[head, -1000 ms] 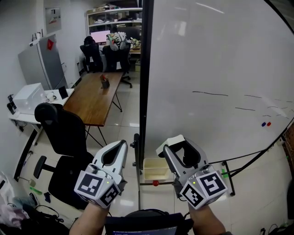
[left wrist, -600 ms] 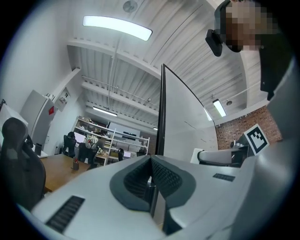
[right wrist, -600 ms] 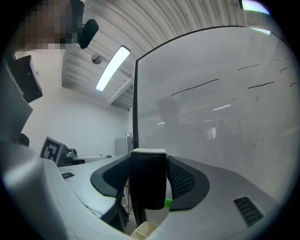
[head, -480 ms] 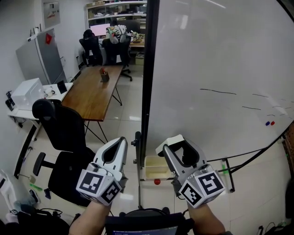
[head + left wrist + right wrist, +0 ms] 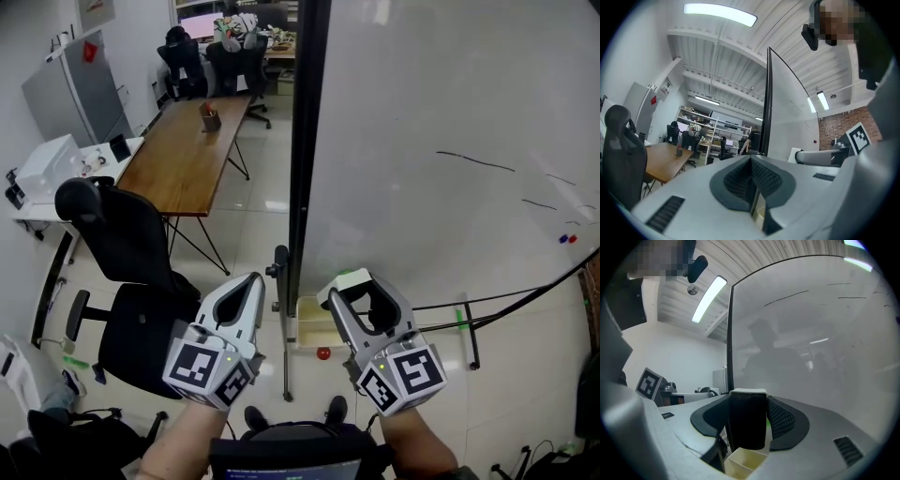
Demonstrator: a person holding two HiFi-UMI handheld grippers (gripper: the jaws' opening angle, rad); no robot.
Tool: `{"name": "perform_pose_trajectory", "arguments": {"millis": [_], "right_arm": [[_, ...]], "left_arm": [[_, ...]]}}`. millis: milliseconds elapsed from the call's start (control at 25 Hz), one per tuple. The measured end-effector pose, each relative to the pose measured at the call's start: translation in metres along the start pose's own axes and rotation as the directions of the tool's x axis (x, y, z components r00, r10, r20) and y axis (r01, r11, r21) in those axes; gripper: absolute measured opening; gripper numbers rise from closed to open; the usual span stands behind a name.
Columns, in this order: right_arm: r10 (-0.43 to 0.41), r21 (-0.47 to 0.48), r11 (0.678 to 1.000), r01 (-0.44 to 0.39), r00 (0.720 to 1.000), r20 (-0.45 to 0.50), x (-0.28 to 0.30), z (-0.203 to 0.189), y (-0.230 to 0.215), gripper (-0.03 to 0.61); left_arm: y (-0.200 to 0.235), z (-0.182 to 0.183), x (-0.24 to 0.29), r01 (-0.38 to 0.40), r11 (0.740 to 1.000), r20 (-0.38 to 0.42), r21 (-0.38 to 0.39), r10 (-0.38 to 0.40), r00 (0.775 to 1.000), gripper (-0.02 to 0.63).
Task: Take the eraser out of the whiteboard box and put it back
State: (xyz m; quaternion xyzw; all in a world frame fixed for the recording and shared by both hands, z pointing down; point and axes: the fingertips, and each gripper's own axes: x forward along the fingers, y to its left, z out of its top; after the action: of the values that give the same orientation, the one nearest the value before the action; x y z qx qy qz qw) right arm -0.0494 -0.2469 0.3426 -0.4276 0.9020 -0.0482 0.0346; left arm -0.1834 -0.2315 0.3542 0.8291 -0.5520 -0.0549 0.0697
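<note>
The right gripper (image 5: 354, 292) is clamped on the eraser (image 5: 747, 422). Its two jaws stand wide apart, with the ribbed pads pressed against the eraser's sides. The eraser stands upright between them, dark felt facing the camera and a pale cap on top. It hangs just above the whiteboard box (image 5: 314, 323), not inside it and not touching it. In the right gripper view the box's open, cream-coloured top shows directly beneath the eraser, with a thin partition inside.

The left gripper (image 5: 249, 286) is just to the side, at much the same height, and holds nothing. Its jaws are drawn together to a point, leaving only a thin slit low down through which a sliver of the box shows. Both grippers point level, towards the board.

The box is fixed at the foot of the whiteboard (image 5: 450, 141), just beside the black upright post (image 5: 302, 141) at its left edge. A small red knob (image 5: 323, 353) sits just below the box. The board carries a few thin dark pen strokes and, far to the right, a blue and a red magnet (image 5: 567, 238).

To the left of the post stands a black office chair (image 5: 122, 253) and, beyond it, a long wooden table (image 5: 187, 155).
</note>
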Motion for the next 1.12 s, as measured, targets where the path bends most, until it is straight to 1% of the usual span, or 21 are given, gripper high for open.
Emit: {"name": "perform_pose_trajectory", "arguments": {"millis": [280,480,640,880,1120], "right_arm": [[-0.029,-0.012,1.0,0.029,0.999,-0.036,0.004,-0.041,-0.008,0.264],[-0.037,-0.033,0.999,0.035,0.997,-0.063,0.01,-0.07,-0.01,0.262],[-0.059,-0.028,0.998,0.057,0.993,-0.106,0.014,-0.095,-0.015,0.262],[-0.092,-0.008,0.996,0.092,0.971,-0.221,0.018,-0.127,-0.025,0.262],[-0.097,0.03,0.993,0.113,0.939,-0.33,0.021,-0.146,-0.026,0.262]], "left_arm": [[0.005,-0.041,0.007,-0.006,1.0,-0.062,-0.003,0.006,0.998,0.031],[0.007,-0.063,0.01,-0.01,1.0,-0.106,-0.009,0.009,0.994,0.031],[0.01,-0.078,0.012,-0.013,1.0,-0.132,-0.018,0.011,0.991,0.031],[0.012,-0.097,0.018,-0.013,1.0,-0.159,-0.025,0.008,0.987,0.031],[0.008,-0.111,0.018,-0.007,1.0,-0.192,-0.025,0.002,0.981,0.031]]}}
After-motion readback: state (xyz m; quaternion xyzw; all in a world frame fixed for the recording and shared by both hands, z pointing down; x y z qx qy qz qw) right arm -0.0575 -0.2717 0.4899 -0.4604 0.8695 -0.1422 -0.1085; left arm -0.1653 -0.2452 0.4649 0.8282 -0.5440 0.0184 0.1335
